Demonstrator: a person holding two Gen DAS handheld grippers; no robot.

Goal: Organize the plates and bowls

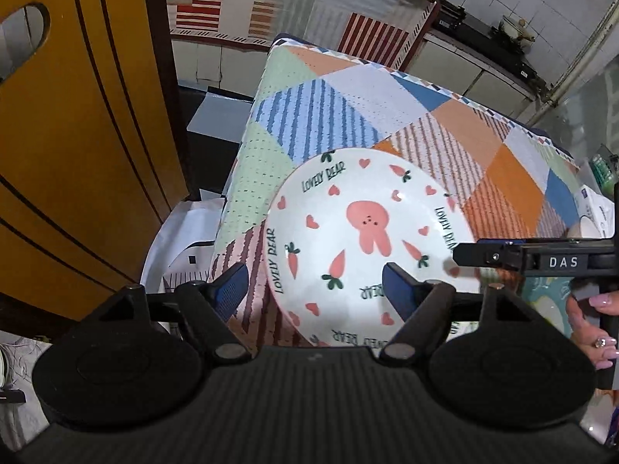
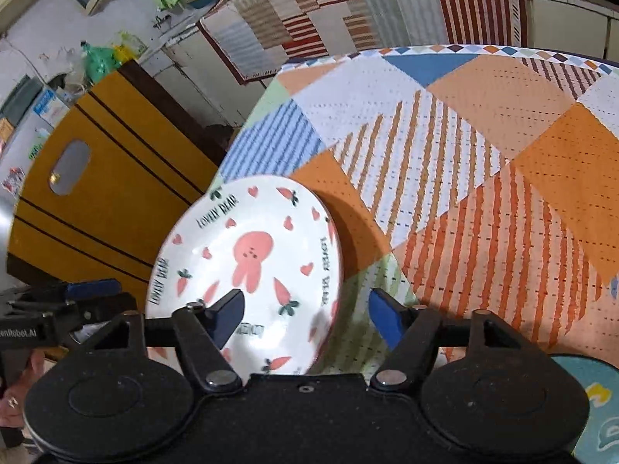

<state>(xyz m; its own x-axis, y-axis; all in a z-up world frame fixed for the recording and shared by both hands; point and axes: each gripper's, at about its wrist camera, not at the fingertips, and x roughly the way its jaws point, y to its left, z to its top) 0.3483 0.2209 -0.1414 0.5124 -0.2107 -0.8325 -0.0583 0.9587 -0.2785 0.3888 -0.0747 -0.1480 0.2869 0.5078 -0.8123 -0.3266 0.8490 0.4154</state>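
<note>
A white plate [image 1: 367, 239] with a pink rabbit, carrots and "LOVELY BEAR" lettering lies near the left front corner of the patchwork tablecloth [image 1: 387, 100]. My left gripper [image 1: 315, 290] is open, one finger left of the plate's rim and one over the plate. In the right wrist view the same plate [image 2: 251, 266] sits by the table's left edge. My right gripper [image 2: 305, 317] is open, its left finger over the plate and its right finger over the cloth [image 2: 464, 154]. Neither gripper holds anything.
A yellow wooden chair back [image 1: 77, 135] stands left of the table, also in the right wrist view [image 2: 108, 193]. A teal patterned dish [image 2: 595, 398] lies at the near right. Kitchen counters and a striped cloth [image 2: 309, 11] are behind.
</note>
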